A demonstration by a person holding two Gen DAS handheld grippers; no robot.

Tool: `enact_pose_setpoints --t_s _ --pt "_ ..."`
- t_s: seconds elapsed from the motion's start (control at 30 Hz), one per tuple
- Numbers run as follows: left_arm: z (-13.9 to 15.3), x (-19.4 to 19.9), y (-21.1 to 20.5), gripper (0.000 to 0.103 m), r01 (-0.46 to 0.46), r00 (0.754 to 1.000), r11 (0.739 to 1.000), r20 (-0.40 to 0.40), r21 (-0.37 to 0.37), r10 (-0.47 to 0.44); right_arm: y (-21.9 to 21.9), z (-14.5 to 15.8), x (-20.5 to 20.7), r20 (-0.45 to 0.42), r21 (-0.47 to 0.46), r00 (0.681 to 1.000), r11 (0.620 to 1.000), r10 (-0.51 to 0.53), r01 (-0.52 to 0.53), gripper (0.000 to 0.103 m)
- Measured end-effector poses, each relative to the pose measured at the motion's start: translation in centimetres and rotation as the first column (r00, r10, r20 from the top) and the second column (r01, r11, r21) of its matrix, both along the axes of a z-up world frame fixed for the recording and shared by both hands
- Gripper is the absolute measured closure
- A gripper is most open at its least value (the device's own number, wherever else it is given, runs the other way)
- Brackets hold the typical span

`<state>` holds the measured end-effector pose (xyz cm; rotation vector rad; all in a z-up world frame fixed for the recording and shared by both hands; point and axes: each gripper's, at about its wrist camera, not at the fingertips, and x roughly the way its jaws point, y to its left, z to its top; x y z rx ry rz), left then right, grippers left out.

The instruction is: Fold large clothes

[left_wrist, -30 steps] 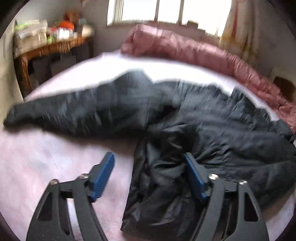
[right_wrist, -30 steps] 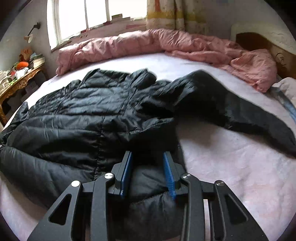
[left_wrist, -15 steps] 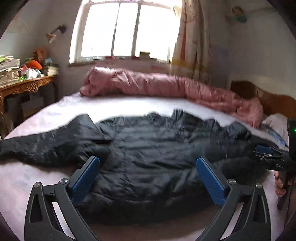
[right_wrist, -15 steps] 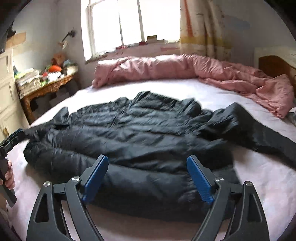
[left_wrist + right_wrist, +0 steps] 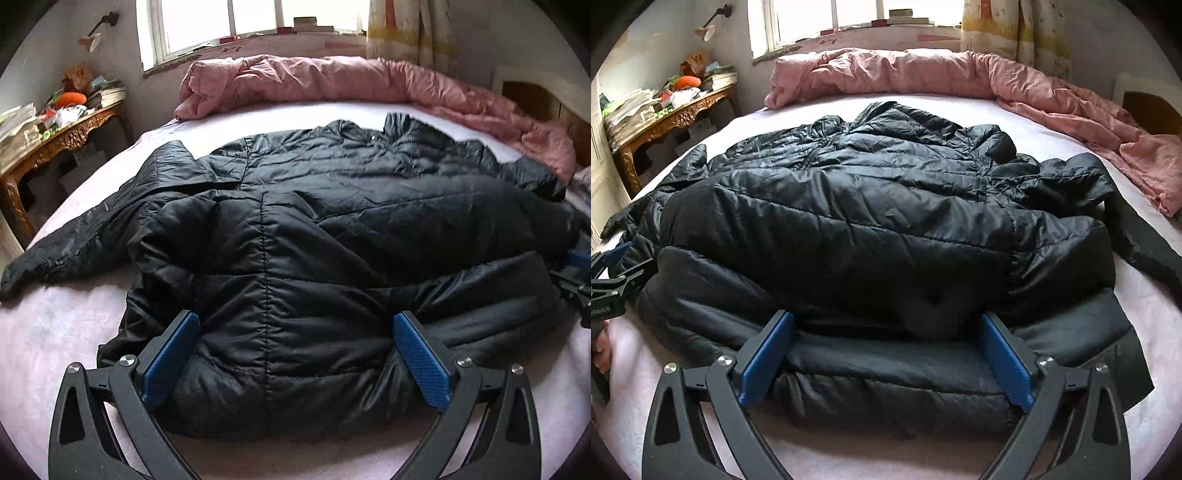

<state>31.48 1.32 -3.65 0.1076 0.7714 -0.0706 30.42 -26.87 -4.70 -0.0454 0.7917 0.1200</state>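
both grippers' fingers [image 5: 173,354] spread wide, right gripper [image 5: 886,365] opening, straddling the black jacket's [image 5: 332,229] hem ungripped.

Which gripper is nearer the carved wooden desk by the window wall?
Left. The left gripper is at the jacket hem on the side toward the desk; the right gripper, jaws opening, works the hem farther from it.

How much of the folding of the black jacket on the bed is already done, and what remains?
Done: the black jacket lies spread on the bed, its lower part doubled up over the body. In hand: nothing is gripped. The left gripper is open over the near edge, and the right gripper is opening there, with fabric between its fingers. Left: both sleeves lie stretched out, unfolded.
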Motion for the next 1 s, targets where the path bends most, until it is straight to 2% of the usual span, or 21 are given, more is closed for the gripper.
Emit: enact_pose_setpoints --t_s 0.1,0.37,0.5,0.63,0.9,1.0 --pt "-0.3 0.1 -0.3 0.000 -0.001 1.000 1.000 -0.005 0.025 0.002 0.2 -0.2 0.2 -0.009 -0.016 1.000 1.000 0.003 -0.003 0.001" --pt "-0.4 0.4 -0.3 0.000 0.000 1.000 1.000 -0.017 0.025 0.000 0.2 -0.2 0.3 -0.018 -0.014 1.000 1.000 0.004 -0.005 0.001" --pt "-0.7 0.8 -0.2 0.000 0.004 0.999 1.000 -0.046 0.014 -0.004 -0.5 -0.4 0.6 -0.044 0.053 0.999 0.998 0.020 -0.018 0.000" --pt "-0.9 1.2 0.5 0.000 0.019 0.996 0.999 -0.082 -0.047 -0.023 -0.5 -0.6 0.7 -0.049 0.062 0.999 0.998 0.022 -0.019 0.000" --pt "-0.7 0.8 0.0 0.000 0.016 0.998 1.000 -0.060 -0.008 -0.016 -0.6 -0.6 0.5 -0.040 0.080 0.999 0.997 0.024 -0.021 0.000" --pt "-0.8 0.9 0.2 0.000 0.018 0.998 1.000 -0.066 -0.023 -0.019 -0.9 -0.4 0.5 -0.036 0.097 0.999 0.995 0.027 -0.023 0.000"
